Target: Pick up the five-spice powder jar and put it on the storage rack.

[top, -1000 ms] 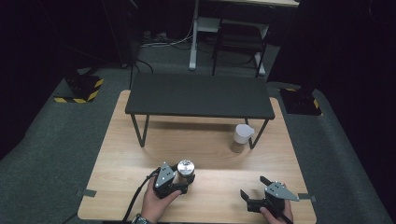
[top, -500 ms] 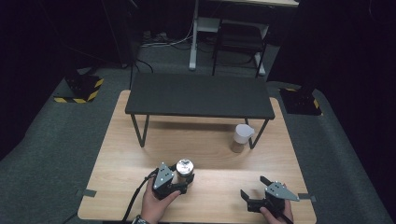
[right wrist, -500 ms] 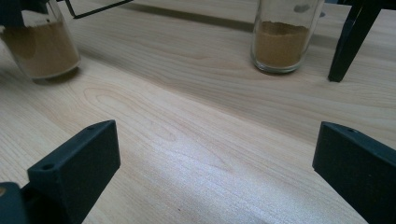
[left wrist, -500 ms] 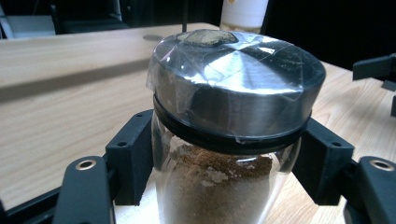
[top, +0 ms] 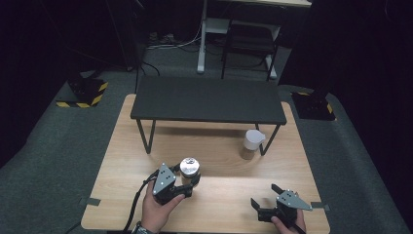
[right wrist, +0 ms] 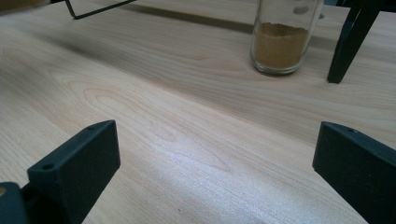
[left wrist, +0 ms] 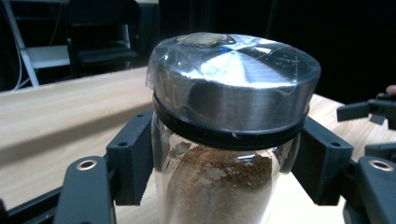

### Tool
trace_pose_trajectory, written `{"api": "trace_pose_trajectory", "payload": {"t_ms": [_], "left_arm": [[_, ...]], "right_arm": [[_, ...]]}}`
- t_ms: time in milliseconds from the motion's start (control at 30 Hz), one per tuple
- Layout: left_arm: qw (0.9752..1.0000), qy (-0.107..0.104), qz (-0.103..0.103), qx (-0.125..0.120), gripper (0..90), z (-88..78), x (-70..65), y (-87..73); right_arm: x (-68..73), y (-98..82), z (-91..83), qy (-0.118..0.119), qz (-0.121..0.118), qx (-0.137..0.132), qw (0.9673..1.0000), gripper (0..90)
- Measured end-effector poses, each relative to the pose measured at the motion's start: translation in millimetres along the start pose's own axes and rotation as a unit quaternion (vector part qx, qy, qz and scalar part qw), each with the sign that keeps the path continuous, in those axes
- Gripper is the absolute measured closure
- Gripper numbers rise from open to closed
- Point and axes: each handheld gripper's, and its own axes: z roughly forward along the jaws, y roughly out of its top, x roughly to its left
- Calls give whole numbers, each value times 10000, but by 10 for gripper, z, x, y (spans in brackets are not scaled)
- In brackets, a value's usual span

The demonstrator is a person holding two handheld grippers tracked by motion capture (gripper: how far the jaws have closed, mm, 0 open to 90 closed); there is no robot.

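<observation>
Already the left gripper (left wrist: 224,186) has its jaws clamped on the spice jar (left wrist: 219,186), pads pressing the glass just under the black ring of the steel lid (left wrist: 233,79). Jar is upright, brown powder inside, clear tape over the lid top. In the high view the left gripper (top: 182,184) and jar (top: 189,168) sit at the near-left part of the wooden table (top: 122,161), in front of the black shelf (top: 209,100). Cannot tell from these views whether the jar base touches the wood or has cleared it.

Right gripper (right wrist: 215,172) has its jaws spread wide with nothing between them, low over bare wood. High view puts it (top: 272,204) at the near-right corner, well apart from the left one.

A second jar (right wrist: 286,35) with the same brown powder stands by the shelf's right leg (right wrist: 348,39); from above it is topped white (top: 252,141).

Progress, as a judgement: the grasp is done, so the pick-up phase is secured. Left to do looks like the carry and placement, probably onto the shelf or beside the other jar, then release. Right hand looks idle, with no part in the work yet.
</observation>
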Motion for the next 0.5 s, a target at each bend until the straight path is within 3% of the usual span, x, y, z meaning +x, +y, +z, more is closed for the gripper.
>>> {"api": "trace_pose_trajectory", "payload": {"t_ms": [100, 500], "left_arm": [[10000, 43, -60, -38, 309, -35, -22, 144], [9996, 204, 1, -186, 310, -92, -57, 384]], "right_arm": [[0, -3, -2, -11, 23, -8, 10000, 4], [0, -8, -4, -14, 34, -22, 10000, 4]]}}
